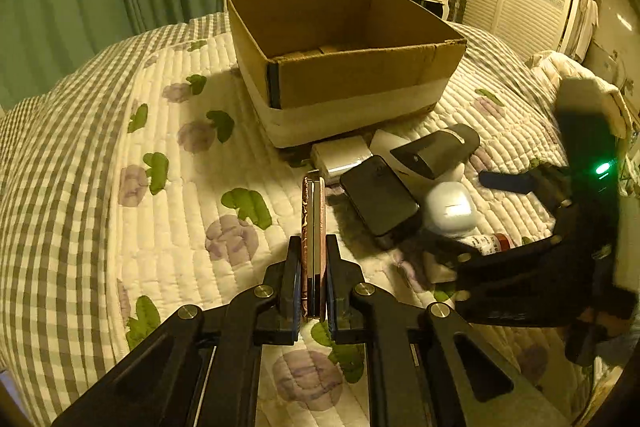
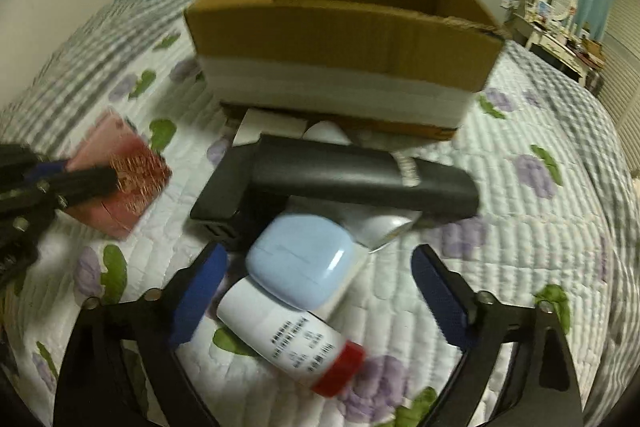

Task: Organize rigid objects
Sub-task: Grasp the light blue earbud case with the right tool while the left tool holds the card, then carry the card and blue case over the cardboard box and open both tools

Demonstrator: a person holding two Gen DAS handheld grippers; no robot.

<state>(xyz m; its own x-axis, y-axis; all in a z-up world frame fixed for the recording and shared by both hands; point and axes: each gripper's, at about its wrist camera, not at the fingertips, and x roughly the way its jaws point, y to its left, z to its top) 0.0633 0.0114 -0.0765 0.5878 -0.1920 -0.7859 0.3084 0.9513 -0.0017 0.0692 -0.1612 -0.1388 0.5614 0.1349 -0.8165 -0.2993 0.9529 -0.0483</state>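
Edgewise, pink case (image 1: 313,247) sits clamped in left claw (image 1: 313,259).

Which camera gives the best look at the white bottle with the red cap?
The right wrist view: the bottle lies on its side between the open right tongs, label and cap showing. In the left wrist view only its capped end shows behind the right tongs.

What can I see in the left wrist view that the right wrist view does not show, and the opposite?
Only the left wrist view shows the box floor and the left gripper shut edge-on on the pink flat case.

Only the right wrist view shows the case's pink face, the bottle's whole label, and the right gripper open over the white bottle.

Both show the cardboard box, the quilt, the black phone, the pale earbud case and the dark cylinder.
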